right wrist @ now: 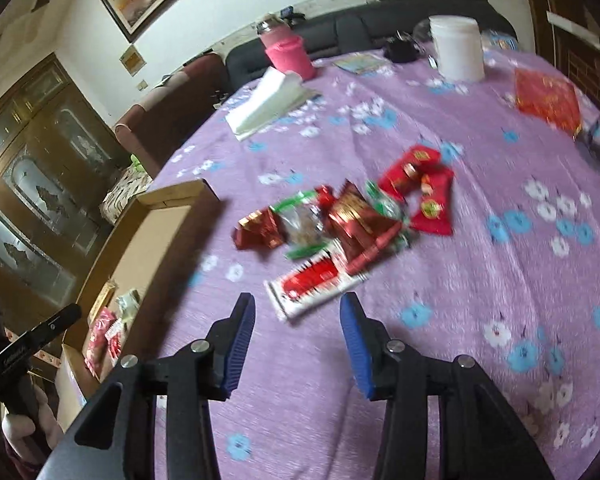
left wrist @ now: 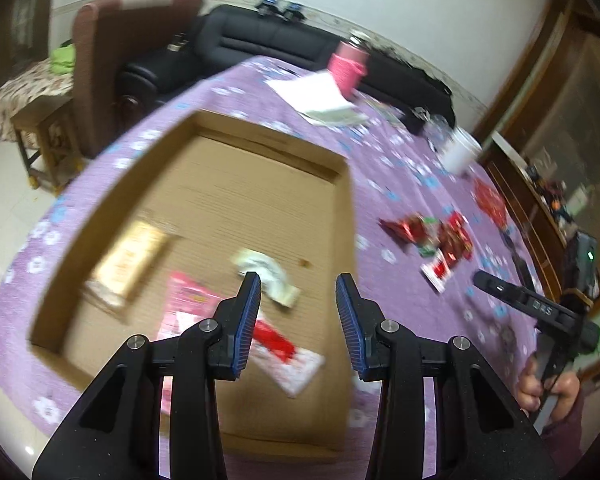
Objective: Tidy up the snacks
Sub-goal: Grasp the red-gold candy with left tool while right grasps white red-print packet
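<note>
Two empty grippers spread wide above a floral purple tablecloth [right wrist: 480,184].
Left gripper [left wrist: 298,286] hovered over the shallow cardboard box [left wrist: 342,216] holding pink, white and tan packets [left wrist: 188,300]; right gripper [right wrist: 298,308] hung apart just before the glossy white-and-red wrapper [right wrist: 316,282], crinkled red snack pile [right wrist: 356,216] beyond, bare cloth rightward.
</note>
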`<control>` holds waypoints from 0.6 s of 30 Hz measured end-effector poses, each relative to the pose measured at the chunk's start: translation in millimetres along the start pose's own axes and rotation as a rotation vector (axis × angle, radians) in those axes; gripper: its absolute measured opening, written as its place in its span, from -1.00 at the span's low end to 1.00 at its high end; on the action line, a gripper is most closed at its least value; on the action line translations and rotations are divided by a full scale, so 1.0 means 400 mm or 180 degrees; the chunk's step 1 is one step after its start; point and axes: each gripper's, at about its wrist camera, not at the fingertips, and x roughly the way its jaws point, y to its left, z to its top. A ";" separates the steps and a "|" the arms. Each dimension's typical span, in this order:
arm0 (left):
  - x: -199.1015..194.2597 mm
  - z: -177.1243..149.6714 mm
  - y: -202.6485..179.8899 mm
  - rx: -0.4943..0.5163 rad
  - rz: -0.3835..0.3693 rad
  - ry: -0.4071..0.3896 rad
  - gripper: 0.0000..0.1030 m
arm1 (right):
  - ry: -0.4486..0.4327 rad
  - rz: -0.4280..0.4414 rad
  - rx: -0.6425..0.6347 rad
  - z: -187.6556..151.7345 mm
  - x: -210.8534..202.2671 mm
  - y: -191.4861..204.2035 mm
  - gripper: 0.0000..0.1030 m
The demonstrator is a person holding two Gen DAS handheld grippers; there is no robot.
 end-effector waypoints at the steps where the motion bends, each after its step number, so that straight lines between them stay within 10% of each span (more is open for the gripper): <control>1: 0.008 -0.003 -0.019 0.0055 -0.0011 0.0034 -0.24 | 0.0029 -0.0005 0.0005 -0.001 0.009 -0.004 -0.02; 15: 0.083 0.007 -0.177 0.0647 -0.0052 0.0173 -0.24 | 0.0086 -0.0613 -0.0114 0.044 0.160 0.062 0.09; 18: 0.105 0.032 -0.207 0.0791 -0.0054 0.0150 -0.25 | 0.0057 -0.0801 -0.0251 0.046 0.160 0.061 -0.35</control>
